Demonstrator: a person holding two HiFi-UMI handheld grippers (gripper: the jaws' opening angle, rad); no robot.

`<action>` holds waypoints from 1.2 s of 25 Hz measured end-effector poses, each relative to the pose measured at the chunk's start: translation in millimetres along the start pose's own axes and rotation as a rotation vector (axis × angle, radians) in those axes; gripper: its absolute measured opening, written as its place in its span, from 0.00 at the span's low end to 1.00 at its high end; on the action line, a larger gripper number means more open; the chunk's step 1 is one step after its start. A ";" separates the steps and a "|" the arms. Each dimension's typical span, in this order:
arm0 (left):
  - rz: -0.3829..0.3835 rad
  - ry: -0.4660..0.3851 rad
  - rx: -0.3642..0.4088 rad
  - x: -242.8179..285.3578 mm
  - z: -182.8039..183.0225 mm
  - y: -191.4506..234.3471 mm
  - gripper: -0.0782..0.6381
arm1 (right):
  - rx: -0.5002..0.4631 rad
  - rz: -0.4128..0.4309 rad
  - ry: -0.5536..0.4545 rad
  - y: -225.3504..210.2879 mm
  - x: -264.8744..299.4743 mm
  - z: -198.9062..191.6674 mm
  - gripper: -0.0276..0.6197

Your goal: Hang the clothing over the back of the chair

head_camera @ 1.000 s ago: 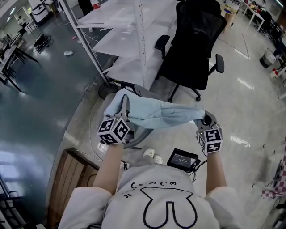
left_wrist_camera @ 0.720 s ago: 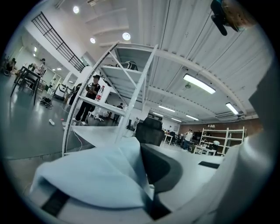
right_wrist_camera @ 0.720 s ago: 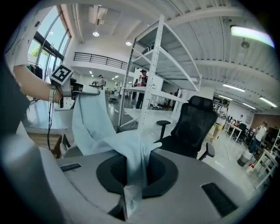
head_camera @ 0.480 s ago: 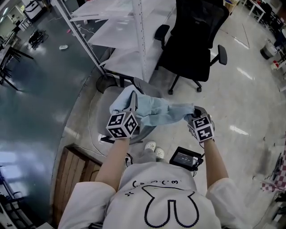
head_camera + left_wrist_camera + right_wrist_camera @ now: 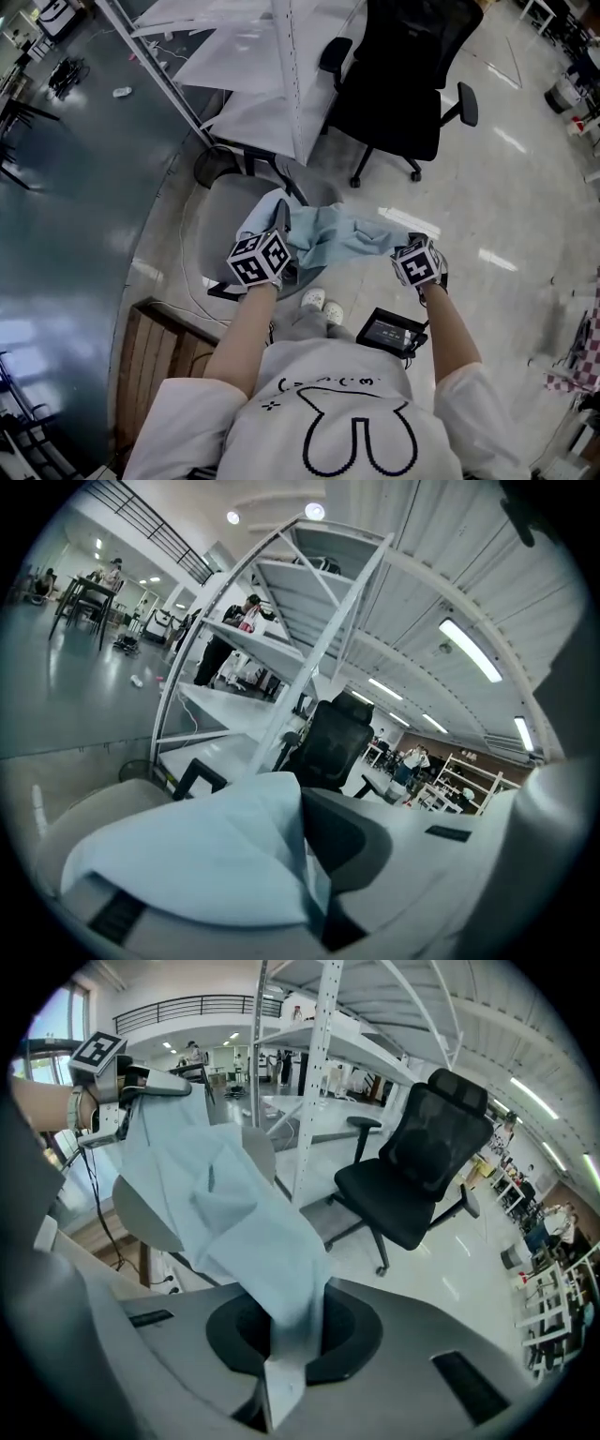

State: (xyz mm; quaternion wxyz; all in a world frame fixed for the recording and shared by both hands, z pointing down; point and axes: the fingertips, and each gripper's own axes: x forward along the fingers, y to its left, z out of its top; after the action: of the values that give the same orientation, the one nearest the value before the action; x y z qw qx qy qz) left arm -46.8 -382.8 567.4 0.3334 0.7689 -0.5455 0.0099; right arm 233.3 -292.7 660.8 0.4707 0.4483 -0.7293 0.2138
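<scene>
A light blue piece of clothing point(image 5: 328, 234) hangs slack between my two grippers, just above a grey chair point(image 5: 220, 211). My left gripper point(image 5: 278, 230) is shut on the cloth's left end; in the left gripper view the clothing point(image 5: 197, 855) bunches out of the jaws point(image 5: 314, 869) over the grey chair point(image 5: 66, 813). My right gripper point(image 5: 412, 242) is shut on the right end. The right gripper view shows the clothing point(image 5: 234, 1204) pinched in its jaws point(image 5: 281, 1368), stretched across to the left gripper point(image 5: 141, 1087), with the grey chair's back point(image 5: 145, 1213) behind the cloth.
A black office chair point(image 5: 403, 84) stands beyond the grey one. A white shelving rack point(image 5: 291, 75) rises beside it. A wooden box point(image 5: 155, 361) sits at lower left, a black device point(image 5: 386, 330) lies on the floor by the person's shoes point(image 5: 319, 302).
Both grippers have come down with the clothing, toward the grey chair. The cloth was stretched flatter before and now sags and bunches between them.
</scene>
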 end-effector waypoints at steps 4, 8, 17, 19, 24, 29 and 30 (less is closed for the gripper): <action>0.061 0.107 0.010 7.5 -20.5 19.0 0.14 | -0.007 0.062 0.023 13.6 11.8 -8.9 0.12; 0.085 0.190 0.058 13.0 -35.0 27.6 0.15 | -0.034 0.076 0.032 20.6 21.4 -6.7 0.22; 0.098 0.236 0.074 13.8 -46.8 38.7 0.18 | -0.088 0.132 -0.070 29.8 13.0 38.9 0.30; 0.097 0.241 0.069 13.4 -48.7 40.8 0.18 | -0.105 0.161 -0.117 36.9 5.4 56.9 0.30; 0.089 0.271 0.073 11.4 -51.5 42.8 0.37 | -0.171 0.213 -0.205 59.6 -19.6 94.6 0.30; 0.067 0.298 0.047 8.6 -53.5 40.6 0.51 | -0.226 0.223 -0.266 73.0 -41.0 118.9 0.30; 0.060 0.299 0.043 7.8 -53.3 38.9 0.52 | -0.230 0.224 -0.276 74.5 -43.9 121.7 0.30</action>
State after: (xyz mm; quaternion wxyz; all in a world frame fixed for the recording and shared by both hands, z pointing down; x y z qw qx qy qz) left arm -57.9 -368.5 631.2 0.3942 0.7490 -0.5121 0.1460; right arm 116.3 -324.4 573.7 0.3877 0.3327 -0.8517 0.1165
